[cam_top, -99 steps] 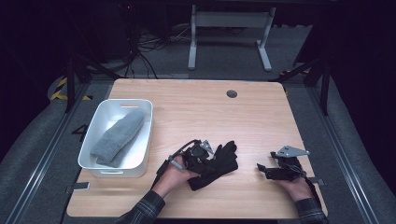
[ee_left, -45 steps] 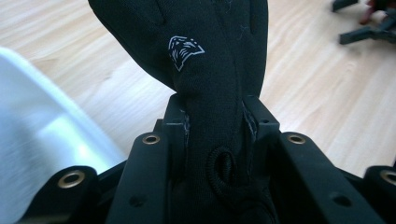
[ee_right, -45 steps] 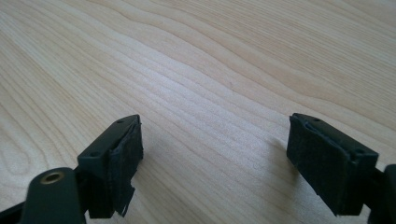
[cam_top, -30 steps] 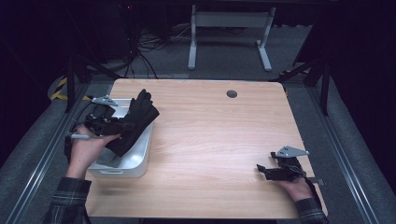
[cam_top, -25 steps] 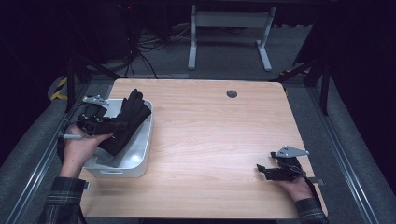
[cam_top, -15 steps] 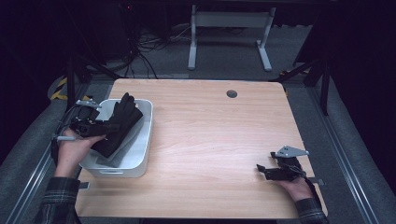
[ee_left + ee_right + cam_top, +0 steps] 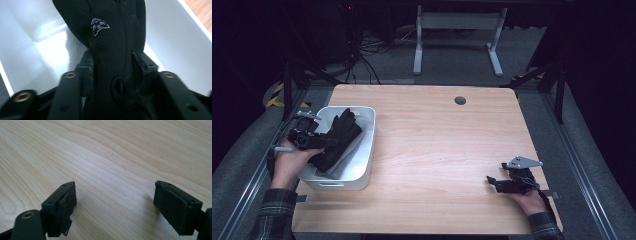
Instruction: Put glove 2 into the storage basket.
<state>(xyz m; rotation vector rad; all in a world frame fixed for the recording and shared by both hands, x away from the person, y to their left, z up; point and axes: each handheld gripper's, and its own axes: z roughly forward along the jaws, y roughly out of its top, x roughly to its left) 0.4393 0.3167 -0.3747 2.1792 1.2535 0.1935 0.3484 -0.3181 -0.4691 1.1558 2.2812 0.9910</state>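
A black glove [image 7: 337, 137] with a small white logo [image 7: 99, 25] lies over the white bin [image 7: 366, 150] at the table's left. My left gripper [image 7: 319, 141] is shut on the glove's cuff [image 7: 112, 75], holding it inside the bin above a grey cloth [image 7: 352, 155]. Over the table's front right corner, my right gripper [image 7: 493, 182] stands open, with bare wood between its pads [image 7: 63, 207].
The wooden table [image 7: 447, 135] has a round cable hole [image 7: 460, 100] near its far edge. Dark floor, cables and a metal stand foot [image 7: 457, 30] lie beyond the table.
My left gripper carried the black glove from the table's front middle over to the bin and has lowered it inside. The right gripper has stayed put.
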